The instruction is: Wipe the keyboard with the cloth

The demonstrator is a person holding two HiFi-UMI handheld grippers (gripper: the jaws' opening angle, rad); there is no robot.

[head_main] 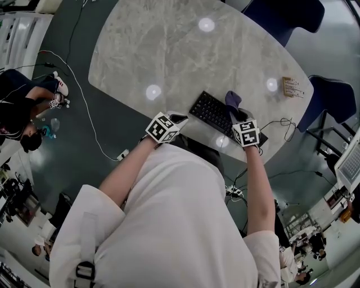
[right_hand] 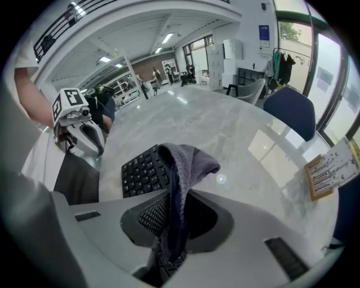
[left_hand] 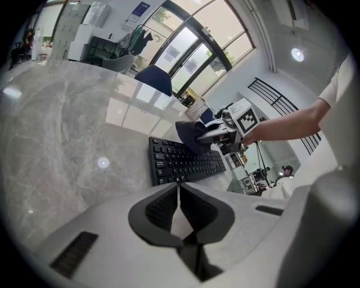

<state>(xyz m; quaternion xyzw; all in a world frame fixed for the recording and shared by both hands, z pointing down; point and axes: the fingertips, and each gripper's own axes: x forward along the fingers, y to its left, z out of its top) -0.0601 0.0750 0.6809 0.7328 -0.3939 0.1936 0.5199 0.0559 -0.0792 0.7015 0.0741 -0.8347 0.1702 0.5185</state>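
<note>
A black keyboard [head_main: 214, 114] lies near the front edge of the marble table [head_main: 180, 50]. My right gripper [head_main: 236, 112] is over the keyboard's right part, shut on a grey-purple cloth [head_main: 232, 100]. In the right gripper view the cloth [right_hand: 184, 163] stands up from between the pads and droops over the keyboard [right_hand: 140, 170]. My left gripper [head_main: 179, 118] hovers just left of the keyboard at the table edge, with its jaws closed together and nothing in them. The left gripper view shows its own jaws [left_hand: 179, 194], the keyboard [left_hand: 181, 163], the cloth [left_hand: 190, 135] and the right gripper [left_hand: 222, 134].
A small wooden card holder [head_main: 292, 87] stands at the table's right edge. Blue chairs [head_main: 287, 14] [head_main: 332, 98] sit behind and to the right. A cable [head_main: 284, 128] runs off the keyboard's right end. A person [head_main: 22, 112] is on the floor at left.
</note>
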